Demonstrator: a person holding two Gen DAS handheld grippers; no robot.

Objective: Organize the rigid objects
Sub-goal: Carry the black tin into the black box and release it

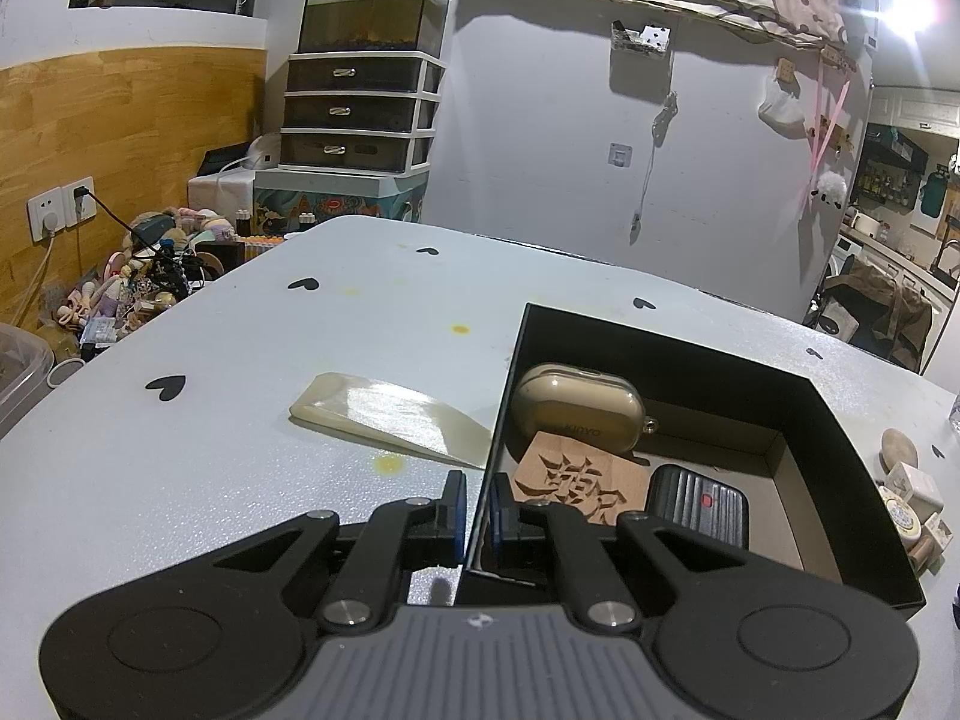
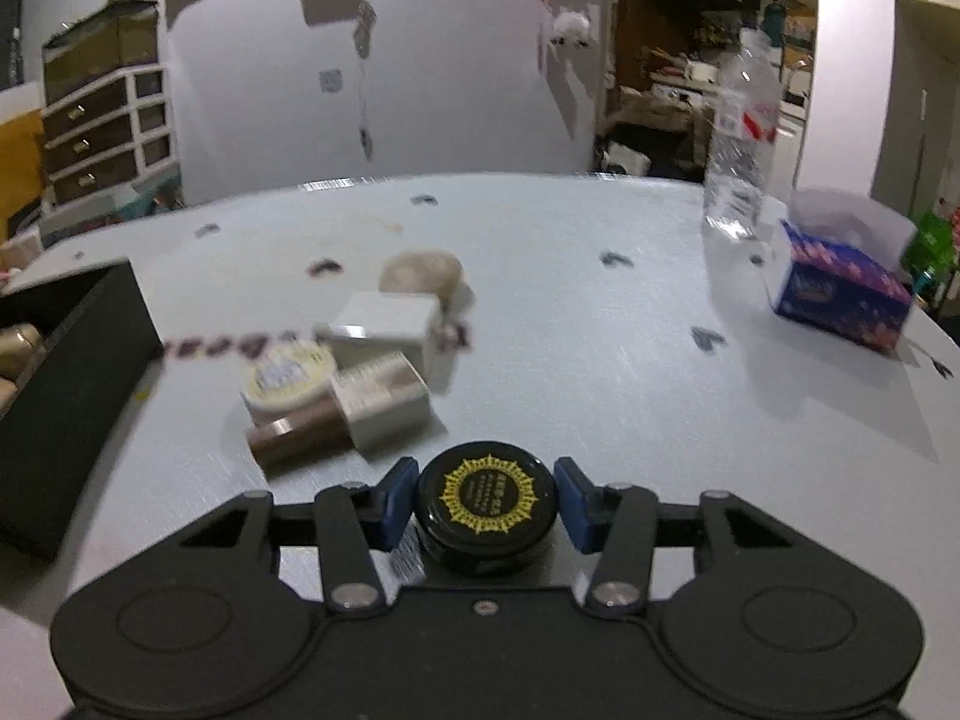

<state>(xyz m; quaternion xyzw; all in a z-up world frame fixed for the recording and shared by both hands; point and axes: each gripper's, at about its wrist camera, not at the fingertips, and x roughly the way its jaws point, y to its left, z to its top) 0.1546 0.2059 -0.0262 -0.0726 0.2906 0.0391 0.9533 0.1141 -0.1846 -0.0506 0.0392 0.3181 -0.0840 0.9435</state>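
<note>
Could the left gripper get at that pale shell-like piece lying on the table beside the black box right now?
Probably not as it stands: the left gripper has its jaws shut on the black box's wall. The pale shell piece lies uncovered just ahead, so letting go of the box first should leave the way free.

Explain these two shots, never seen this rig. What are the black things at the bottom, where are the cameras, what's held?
There is no robot arm. A person holds a two-finger gripper in each hand, and each gripper has a fisheye camera looking forward along its fingers; the black shapes at the bottom are the grippers themselves.

In the left wrist view, the left gripper is shut on the near wall of a black box. Inside the box lie a beige case, a carved wooden block and a dark ribbed case. A pale flat piece lies on the table beside it.

In the right wrist view, the right gripper is shut on a black round tin with a gold emblem. Beyond it are a blurred cluster of small boxes and jars, a water bottle and a tissue box.
</note>
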